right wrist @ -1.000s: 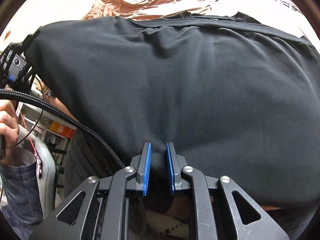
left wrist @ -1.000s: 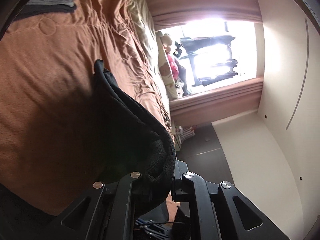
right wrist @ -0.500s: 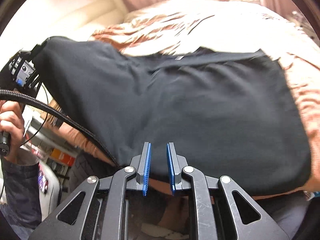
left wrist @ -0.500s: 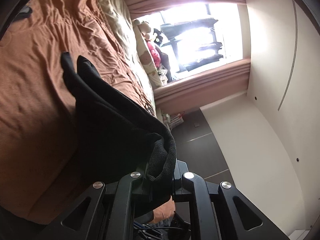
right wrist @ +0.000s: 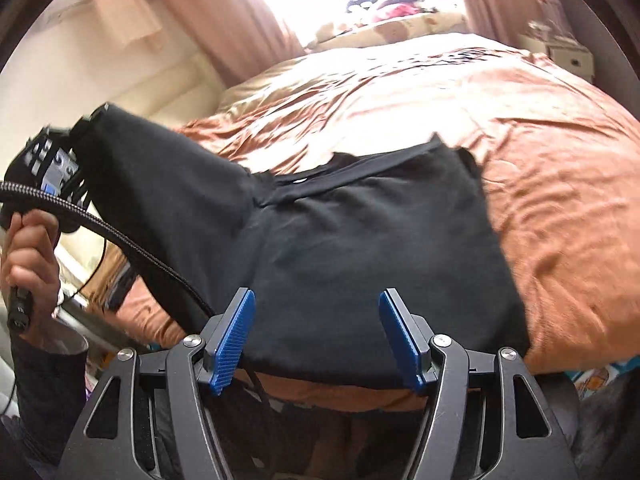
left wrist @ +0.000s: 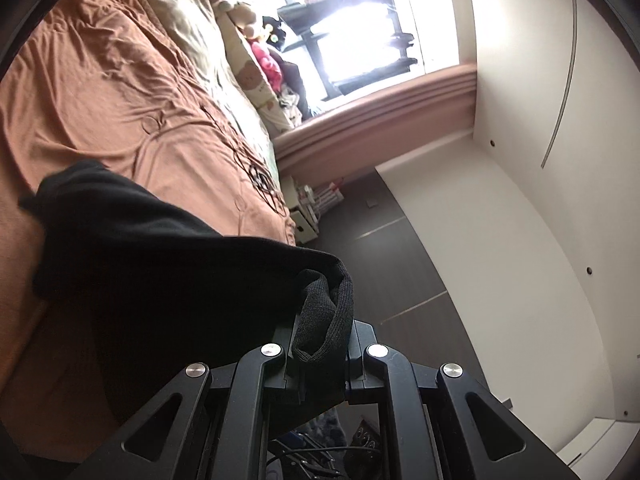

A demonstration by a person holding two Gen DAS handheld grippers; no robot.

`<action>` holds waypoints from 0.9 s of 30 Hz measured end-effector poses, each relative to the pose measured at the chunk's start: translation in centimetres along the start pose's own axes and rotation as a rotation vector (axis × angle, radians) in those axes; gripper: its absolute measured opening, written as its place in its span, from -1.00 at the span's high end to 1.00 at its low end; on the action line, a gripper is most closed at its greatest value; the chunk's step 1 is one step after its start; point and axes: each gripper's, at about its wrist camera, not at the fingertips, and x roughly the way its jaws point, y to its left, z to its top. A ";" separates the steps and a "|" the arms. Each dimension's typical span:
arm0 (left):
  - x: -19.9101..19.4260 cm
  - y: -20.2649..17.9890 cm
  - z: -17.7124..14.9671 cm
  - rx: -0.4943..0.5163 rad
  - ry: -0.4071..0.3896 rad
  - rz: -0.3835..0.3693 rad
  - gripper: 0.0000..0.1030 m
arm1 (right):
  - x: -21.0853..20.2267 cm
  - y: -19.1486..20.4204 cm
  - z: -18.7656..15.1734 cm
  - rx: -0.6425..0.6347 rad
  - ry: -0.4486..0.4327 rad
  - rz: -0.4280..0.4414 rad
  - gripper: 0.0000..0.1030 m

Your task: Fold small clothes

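Black knit shirt [right wrist: 360, 248] is sagging limp; left gripper [left wrist: 320, 356] jaws pinching its ribbed hem, right gripper [right wrist: 318, 336] jaws opening empty; regrasp the hem edge.

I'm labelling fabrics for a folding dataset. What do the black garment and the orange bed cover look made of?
The black garment looks like a soft matte knit, probably cotton jersey; its edge clamped in the left gripper shows fine ribbing. The orange bed cover looks like a thin, smooth woven fabric with a slight sheen, wrinkled into many small creases. The exact fibre cannot be told for either.
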 end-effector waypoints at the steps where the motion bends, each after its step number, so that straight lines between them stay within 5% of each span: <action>1: 0.7 -0.2 -0.1 0.004 0.012 0.000 0.77 | -0.3 -0.6 0.0 0.014 -0.004 -0.006 -0.22; 14: 10.1 -2.3 -3.5 0.061 0.204 0.012 0.77 | -3.6 -5.2 -1.5 0.117 0.003 -0.047 -0.22; 21: 15.6 -0.9 -7.2 0.058 0.357 0.077 0.72 | -4.3 -6.3 -1.5 0.138 0.018 -0.058 -0.22; 27: 17.5 -0.3 -10.1 0.060 0.473 0.082 0.11 | -3.7 -6.7 -2.0 0.134 0.070 -0.067 -0.22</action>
